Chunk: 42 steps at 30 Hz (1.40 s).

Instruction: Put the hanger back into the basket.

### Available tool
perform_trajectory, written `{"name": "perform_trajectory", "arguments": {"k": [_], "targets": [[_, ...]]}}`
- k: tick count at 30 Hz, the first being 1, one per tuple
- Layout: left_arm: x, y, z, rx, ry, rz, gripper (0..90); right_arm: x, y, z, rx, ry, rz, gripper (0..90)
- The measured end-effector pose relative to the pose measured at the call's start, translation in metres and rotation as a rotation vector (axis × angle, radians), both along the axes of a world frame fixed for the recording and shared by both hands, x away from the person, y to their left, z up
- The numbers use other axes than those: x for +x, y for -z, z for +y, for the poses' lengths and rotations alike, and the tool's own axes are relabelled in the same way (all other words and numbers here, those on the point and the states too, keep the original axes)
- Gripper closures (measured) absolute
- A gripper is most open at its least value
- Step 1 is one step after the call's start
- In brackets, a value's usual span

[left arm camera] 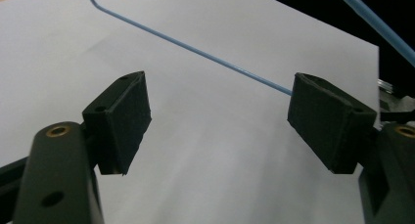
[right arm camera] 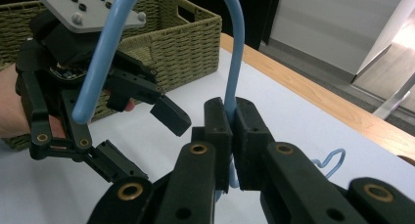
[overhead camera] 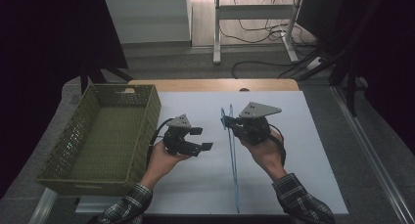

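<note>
blue hanger (overhead camera: 233, 150) gripped by the right tool (overhead camera: 229, 124), left tool (overhead camera: 201, 139) wide and empty

the thin blue hanger stands on edge over the white tabletop (overhead camera: 303, 150), its curved hook (right arm camera: 105, 57) rising just past the right tool's tips in the right gripper view; that tool's jaws are pressed narrow on the hook's stem, and the hanger's long bar runs back from them toward the person. across from the right tool, close by and apart from the hanger, the left tool is held with its jaws spread wide and nothing between them, facing the hanger; in the left gripper view the bar (left arm camera: 195, 50) crosses the tabletop beyond its pads (left arm camera: 122, 121). behind the left tool sits a green woven basket (overhead camera: 147, 111).
</note>
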<state>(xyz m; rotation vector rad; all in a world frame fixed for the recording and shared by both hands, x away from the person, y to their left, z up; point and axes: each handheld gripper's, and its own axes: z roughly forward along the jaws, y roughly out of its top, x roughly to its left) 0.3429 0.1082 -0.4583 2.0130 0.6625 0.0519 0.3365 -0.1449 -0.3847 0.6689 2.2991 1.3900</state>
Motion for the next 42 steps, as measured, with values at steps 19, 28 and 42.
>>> {"name": "perform_trajectory", "arguments": {"k": [19, 28, 42], "targets": [[-0.011, -0.021, -0.003, -0.016, 0.087, 0.006, 23.4, -0.003, 0.008, -0.008, 0.028, -0.007, 0.036, 85.7], [-0.005, -0.068, 0.005, -0.062, 0.116, -0.070, 40.1, -0.006, 0.010, -0.003, 0.042, -0.043, 0.057, 85.7], [0.019, -0.079, -0.013, -0.117, 0.199, -0.080, 73.8, -0.010, 0.013, 0.005, 0.057, -0.102, 0.080, 85.6]]}}
